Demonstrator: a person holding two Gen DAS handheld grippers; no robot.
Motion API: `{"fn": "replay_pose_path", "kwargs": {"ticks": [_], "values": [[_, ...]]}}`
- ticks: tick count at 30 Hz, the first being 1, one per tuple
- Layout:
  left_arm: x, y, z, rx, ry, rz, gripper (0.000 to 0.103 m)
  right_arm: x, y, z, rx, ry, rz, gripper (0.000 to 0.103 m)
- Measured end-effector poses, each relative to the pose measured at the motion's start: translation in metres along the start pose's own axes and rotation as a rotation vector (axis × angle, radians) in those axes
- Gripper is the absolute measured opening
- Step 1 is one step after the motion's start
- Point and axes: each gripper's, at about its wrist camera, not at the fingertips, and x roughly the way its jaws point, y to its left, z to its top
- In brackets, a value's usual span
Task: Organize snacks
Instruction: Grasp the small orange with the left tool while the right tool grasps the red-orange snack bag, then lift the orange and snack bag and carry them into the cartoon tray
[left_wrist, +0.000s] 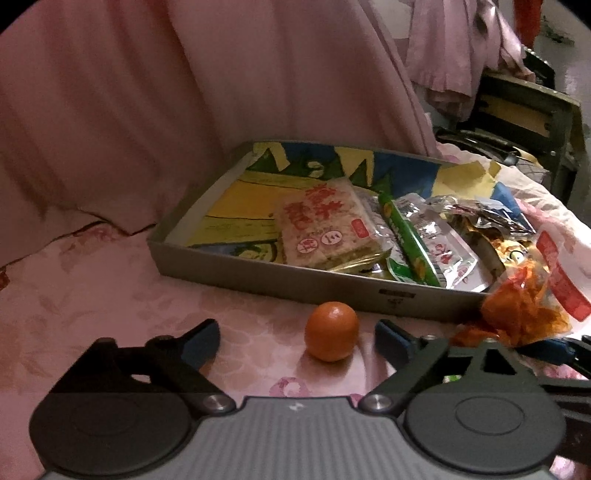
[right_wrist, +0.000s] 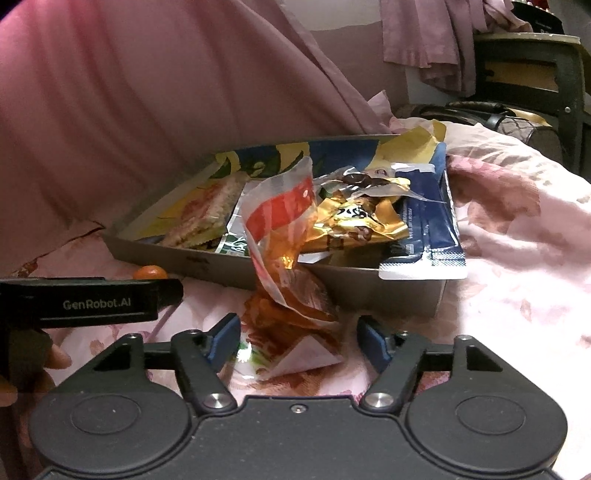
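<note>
Here a grey tray (left_wrist: 280, 282) sits on a pink floral bedspread (left_wrist: 92, 314), and everything else lies around it. Inside, toward its left half, a rice-cracker pack (left_wrist: 325, 221) lies flat, with a green stick pack (left_wrist: 406, 240) just right of it and silvery pouches (left_wrist: 439, 240) beyond. At the tray's right end a gold wrapper (right_wrist: 354, 221) rests on the heap, and a blue pouch (right_wrist: 424, 236) hangs over the front right corner. A clear bag (right_wrist: 284, 236) of orange snacks with a red band droops over the tray's front wall onto the bedspread.

Just in front of the tray's front wall a small orange (left_wrist: 331, 330) stands on the bedspread. The left tool (left_wrist: 297, 341) has its jaws wide apart on either side of the orange, neither pad touching it. The right tool (right_wrist: 297, 341), to the right of the left one, is before the tray's right half; its jaws stand apart around the bag's lower end, the left pad close against the film, the right pad clear of it. A pink curtain (left_wrist: 184, 92) hangs behind the tray.
</note>
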Motion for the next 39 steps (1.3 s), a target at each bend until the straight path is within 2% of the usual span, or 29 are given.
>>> {"fn": "replay_pose_path", "kwargs": {"ticks": [2, 6, 9, 11, 12, 14, 19, 26, 32, 39], "values": [[-0.002, 0.000, -0.001, 0.009, -0.010, -0.017, 0.083, 0.000, 0.001, 0.000, -0.003, -0.001, 0.002, 0.064], [-0.005, -0.005, -0.003, 0.032, -0.014, -0.045, 0.069, 0.000, 0.002, 0.000, -0.008, -0.003, 0.000, 0.062], [-0.006, -0.009, -0.004, 0.049, -0.012, -0.064, 0.056, 0.000, 0.001, 0.000, -0.004, -0.003, -0.003, 0.060], [-0.006, -0.011, -0.004, 0.048, 0.000, -0.088, 0.041, 0.000, 0.001, 0.000, -0.003, -0.003, -0.002, 0.060], [-0.006, -0.012, -0.004, 0.049, 0.001, -0.089, 0.040, 0.000, 0.001, 0.000, -0.004, -0.003, -0.002, 0.060], [-0.007, -0.013, -0.004, 0.049, -0.002, -0.088, 0.031, 0.000, 0.001, 0.000, -0.005, -0.004, -0.003, 0.059], [-0.009, -0.012, -0.004, 0.033, 0.006, -0.095, 0.030, -0.001, 0.003, 0.000, -0.022, -0.008, -0.010, 0.057], [-0.020, -0.013, -0.005, 0.034, 0.021, -0.082, 0.030, -0.005, 0.019, 0.001, -0.134, 0.004, -0.065, 0.055], [-0.041, -0.011, -0.004, 0.046, 0.030, -0.057, 0.030, -0.010, 0.022, 0.005, -0.131, 0.028, -0.054, 0.055], [-0.074, -0.002, 0.005, 0.059, 0.016, -0.024, 0.030, -0.025, 0.042, 0.004, -0.200, 0.002, -0.014, 0.055]]}}
